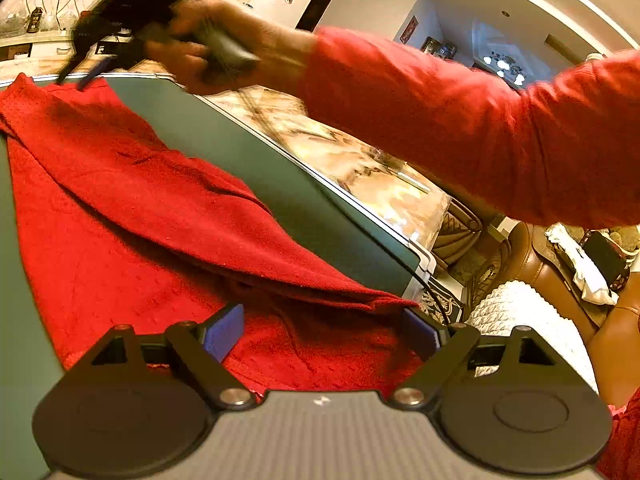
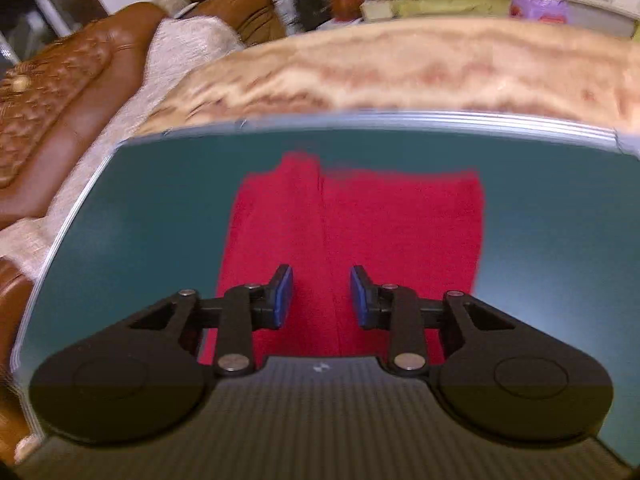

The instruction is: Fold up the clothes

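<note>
Red knit cloth (image 2: 352, 236) lies spread on a dark green mat (image 2: 152, 216), directly ahead of and beneath the right gripper (image 2: 321, 296), with a seam running down its middle between the two blue pads (image 2: 283, 296). That gripper's fingers stand apart with nothing between them, hovering above the cloth. In the left wrist view, one side of the cloth (image 1: 168, 200) is folded over itself in a long diagonal flap, and the left gripper (image 1: 320, 332) sits low over the near edge with its blue pads (image 1: 224, 336) spread wide, the cloth passing between them; whether the pads touch the fabric I cannot tell. Ahead of the left gripper, a hand (image 1: 224, 48) in a red sleeve (image 1: 460, 128) holds the right gripper (image 1: 80, 68) above the cloth's far corner, blurred. Beyond the mat's metal edge is a marbled tabletop (image 2: 400, 68), and off to the side a brown leather sofa (image 2: 60, 92) with a pale cover (image 2: 180, 52).
</note>
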Tool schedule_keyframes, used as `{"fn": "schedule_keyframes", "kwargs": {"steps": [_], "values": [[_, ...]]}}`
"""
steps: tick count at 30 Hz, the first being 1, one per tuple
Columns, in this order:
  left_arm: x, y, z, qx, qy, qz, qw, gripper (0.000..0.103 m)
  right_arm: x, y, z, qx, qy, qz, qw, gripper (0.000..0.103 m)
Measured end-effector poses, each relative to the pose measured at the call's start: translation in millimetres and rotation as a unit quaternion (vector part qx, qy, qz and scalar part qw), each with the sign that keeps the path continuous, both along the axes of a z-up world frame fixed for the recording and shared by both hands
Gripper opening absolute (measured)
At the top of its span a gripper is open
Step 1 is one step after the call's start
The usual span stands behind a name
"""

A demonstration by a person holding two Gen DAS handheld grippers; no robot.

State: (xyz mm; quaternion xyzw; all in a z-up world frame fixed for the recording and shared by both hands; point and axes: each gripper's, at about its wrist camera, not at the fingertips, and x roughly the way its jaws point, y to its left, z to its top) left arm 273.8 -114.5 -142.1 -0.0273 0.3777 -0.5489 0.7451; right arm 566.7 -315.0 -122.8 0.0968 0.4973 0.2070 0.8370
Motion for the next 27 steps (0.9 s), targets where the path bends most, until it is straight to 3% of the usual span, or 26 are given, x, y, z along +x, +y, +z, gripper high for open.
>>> {"fn": "schedule_keyframes", "kwargs": {"steps": [4, 9, 13, 20, 27], "values": [[1, 0, 0, -0.001, 0.004, 0.001, 1.0, 0.09, -48, -25, -5, 0.019, 0.017, 0.025, 0.999, 0.037], [8, 4, 1, -0.008, 0.026, 0.011, 0.9996, 0.09, -98, -48, -7, 0.043, 0.008, 0.026, 0.999, 0.037], [13, 10, 4, -0.008, 0.034, 0.036, 0.9987, 0.09, -64, -19, -3, 0.022, -0.021, 0.02, 0.999, 0.037], [44, 35, 19, 0.003, 0.031, 0.12, 0.9923, 0.09, -4, 32, 5, -0.014, -0.074, 0.008, 0.997, 0.037], [40, 28, 12, 0.031, 0.046, 0.123, 0.9909, 0.09, 57, 83, 12, -0.051, -0.125, -0.004, 0.991, 0.037]]}}
